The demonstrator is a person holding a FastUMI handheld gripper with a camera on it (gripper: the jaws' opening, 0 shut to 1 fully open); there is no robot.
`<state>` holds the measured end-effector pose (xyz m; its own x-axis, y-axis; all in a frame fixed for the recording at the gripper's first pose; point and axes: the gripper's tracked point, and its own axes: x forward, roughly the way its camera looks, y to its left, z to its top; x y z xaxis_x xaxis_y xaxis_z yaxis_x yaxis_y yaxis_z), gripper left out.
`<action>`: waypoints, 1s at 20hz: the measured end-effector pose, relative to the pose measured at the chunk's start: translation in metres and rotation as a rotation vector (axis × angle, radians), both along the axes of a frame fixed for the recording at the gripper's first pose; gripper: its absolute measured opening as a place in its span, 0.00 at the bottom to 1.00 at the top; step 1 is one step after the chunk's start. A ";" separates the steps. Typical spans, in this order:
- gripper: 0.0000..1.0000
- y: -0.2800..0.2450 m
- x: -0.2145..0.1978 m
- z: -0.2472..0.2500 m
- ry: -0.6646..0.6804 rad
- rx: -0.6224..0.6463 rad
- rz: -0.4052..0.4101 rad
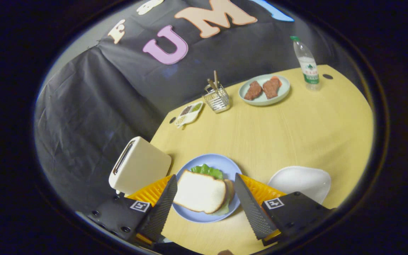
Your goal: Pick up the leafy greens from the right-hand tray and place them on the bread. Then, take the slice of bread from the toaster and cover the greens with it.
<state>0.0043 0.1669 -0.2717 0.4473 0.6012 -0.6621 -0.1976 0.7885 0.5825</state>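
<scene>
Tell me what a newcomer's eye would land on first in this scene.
First, the blue plate between the open gripper's fingers, holding a slice of bread laid over leafy greens, with another slice peeking out beneath. Next, the cream toaster just beside that plate. Beyond them on the yellow table sit a pale green plate with two brown pieces and a water bottle.
</scene>
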 end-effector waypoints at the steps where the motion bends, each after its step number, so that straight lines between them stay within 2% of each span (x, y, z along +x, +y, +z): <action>1: 1.00 -0.005 0.002 0.012 -0.048 -0.016 0.009; 8: 1.00 -0.040 -0.002 0.111 -0.353 -0.111 0.021; 13: 1.00 -0.068 -0.007 0.166 -0.516 -0.157 -0.081; 17: 1.00 -0.097 -0.009 0.196 -0.636 -0.262 -0.166; 20: 1.00 -0.113 -0.012 0.209 -0.663 -0.312 -0.241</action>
<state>-0.0077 0.0540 -0.0627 0.9044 0.2665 -0.3332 -0.2299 0.9622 0.1458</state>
